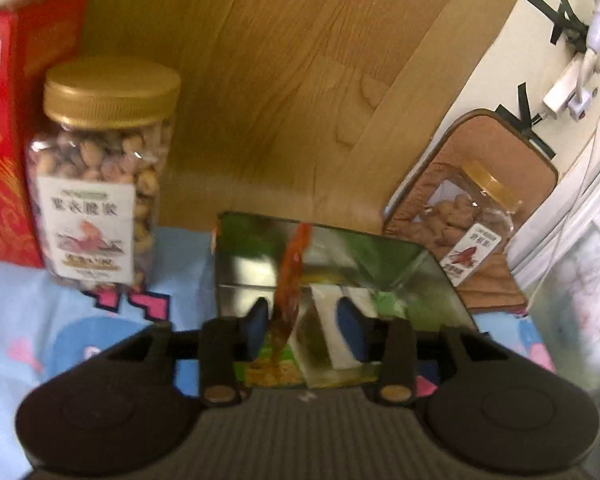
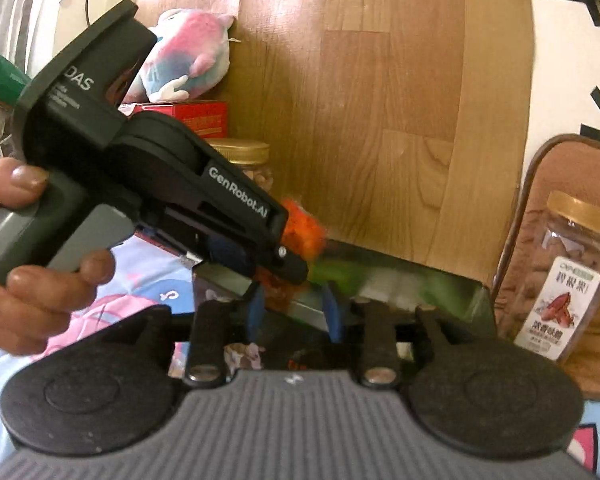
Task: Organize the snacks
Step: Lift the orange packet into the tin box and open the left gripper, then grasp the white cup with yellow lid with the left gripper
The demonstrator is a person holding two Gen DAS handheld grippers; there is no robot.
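An orange-red snack packet (image 1: 294,264) stands on edge inside a dark box with shiny green walls (image 1: 340,248). My left gripper (image 1: 303,325) is over the box's near side, open, with the packet's lower part between the blue pads, close to the left pad (image 1: 257,322) and well clear of the right one. In the right wrist view the left gripper (image 2: 288,268) reaches in from the left, held by a hand, with the orange packet (image 2: 306,232) at its tip. My right gripper (image 2: 294,312) is open at the box's near wall (image 2: 420,284), pressing on nothing.
A gold-lidded nut jar (image 1: 100,168) stands left of the box beside a red carton (image 1: 4,140). A second jar (image 2: 568,280) leans on a brown cushion (image 2: 540,200) at right. A wooden panel (image 1: 280,80) rises behind. A plush toy (image 2: 184,56) sits on the carton.
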